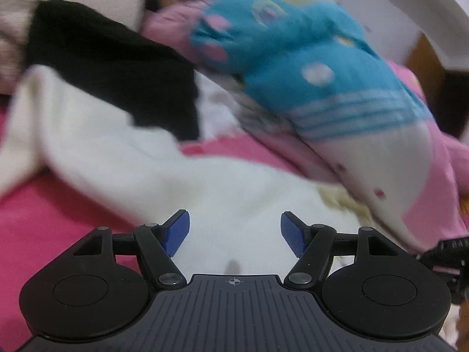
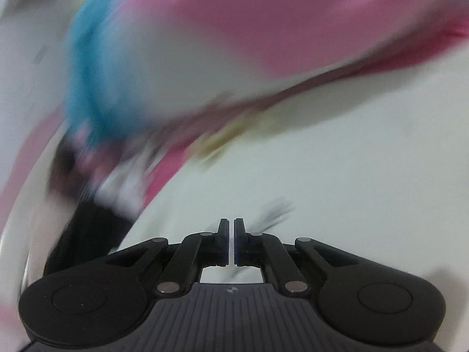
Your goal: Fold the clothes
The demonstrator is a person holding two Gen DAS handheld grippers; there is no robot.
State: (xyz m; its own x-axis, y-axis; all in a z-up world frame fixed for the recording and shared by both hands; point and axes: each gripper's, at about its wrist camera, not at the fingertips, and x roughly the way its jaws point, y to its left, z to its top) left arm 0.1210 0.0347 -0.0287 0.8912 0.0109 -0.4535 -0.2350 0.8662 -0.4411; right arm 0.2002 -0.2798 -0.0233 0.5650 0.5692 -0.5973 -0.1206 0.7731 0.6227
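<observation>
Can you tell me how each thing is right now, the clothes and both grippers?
left gripper: open, empty, over the white garment.
right gripper: shut, nothing visibly held.
white garment: spread out, rumpled.
black garment: lying crumpled, unfolded.
blue sweater: heaped, unfolded.
pink bedding: lying beneath the clothes.

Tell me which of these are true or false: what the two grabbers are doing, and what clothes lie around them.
1. The left gripper is open with nothing between its pads. True.
2. The right gripper is wide open. False: it is shut.
3. A blue knitted garment with white stripes lies in the pile. True.
4. A black garment lies on a green sheet. False: the cover is pink.
5. White cloth lies just ahead of the left gripper. True.
</observation>
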